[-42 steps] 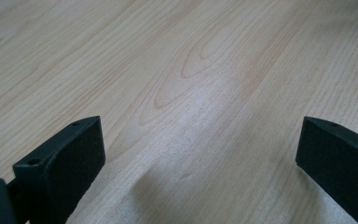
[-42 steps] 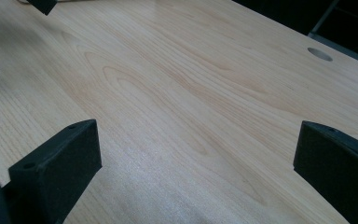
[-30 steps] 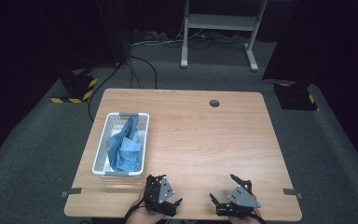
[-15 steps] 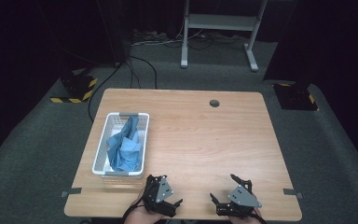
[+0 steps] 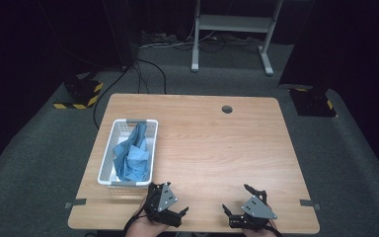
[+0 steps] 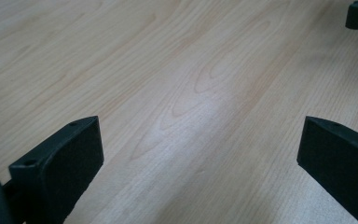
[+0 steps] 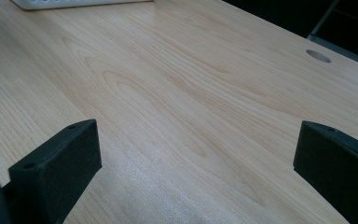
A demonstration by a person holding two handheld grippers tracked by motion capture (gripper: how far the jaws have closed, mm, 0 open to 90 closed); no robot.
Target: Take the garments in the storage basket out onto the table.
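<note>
High view: both grippers sit at the near edge of the table (image 5: 212,148), the left gripper (image 5: 173,213) just below the basket (image 5: 109,157), the right gripper (image 5: 238,210) well apart from it. The blue cloth (image 5: 133,155) lies crumpled inside the basket, so nothing holds it. In the left gripper view and the right gripper view the jaws stand spread wide over bare wood, empty. Low, open and close to the basket, the left one seems best placed to reach for the cloth.

person's hands (image 5: 143,228) cut off by the bottom edge behind the left gripper (image 5: 170,210), basket (image 7: 81,3) clipped at the top edge far ahead of the right gripper (image 7: 196,154), blue cloth (image 5: 133,155) folds unclear
</note>
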